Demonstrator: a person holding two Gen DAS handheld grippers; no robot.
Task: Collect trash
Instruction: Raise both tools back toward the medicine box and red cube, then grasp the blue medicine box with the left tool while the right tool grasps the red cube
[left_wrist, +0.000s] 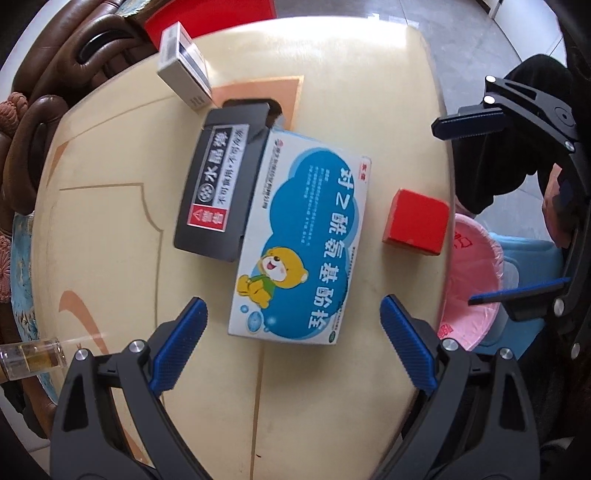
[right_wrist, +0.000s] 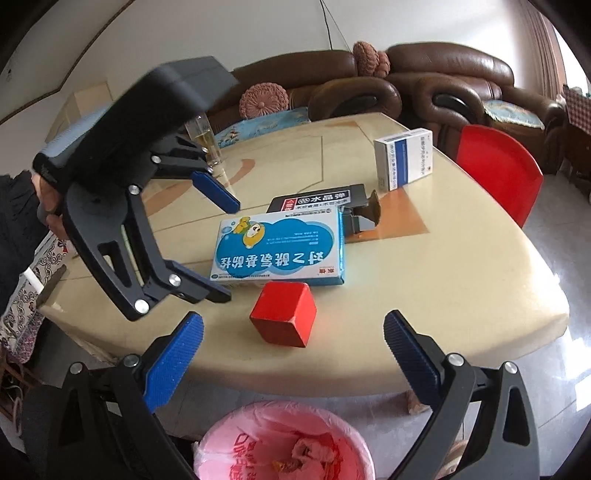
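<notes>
A blue and white medicine box (left_wrist: 301, 240) (right_wrist: 280, 253) with a cartoon bear lies flat mid-table. It overlaps a black carton (left_wrist: 218, 188) (right_wrist: 321, 197) whose far flap is open. A small red box (left_wrist: 415, 221) (right_wrist: 284, 317) sits near the table edge. A white box (left_wrist: 183, 66) (right_wrist: 402, 158) stands at the far side. My left gripper (left_wrist: 293, 343) (right_wrist: 225, 251) is open, just short of the bear box. My right gripper (right_wrist: 293, 354) (left_wrist: 476, 214) hangs open off the table edge, above a bin with a pink liner (right_wrist: 284, 443) (left_wrist: 472, 280).
A cream round table (left_wrist: 110, 229) (right_wrist: 443, 266) carries everything. A glass of yellow liquid (left_wrist: 29, 358) (right_wrist: 207, 140) stands at its rim. A red chair (right_wrist: 498, 170), brown sofas (right_wrist: 424, 81) and a blue stool (left_wrist: 532, 258) surround the table.
</notes>
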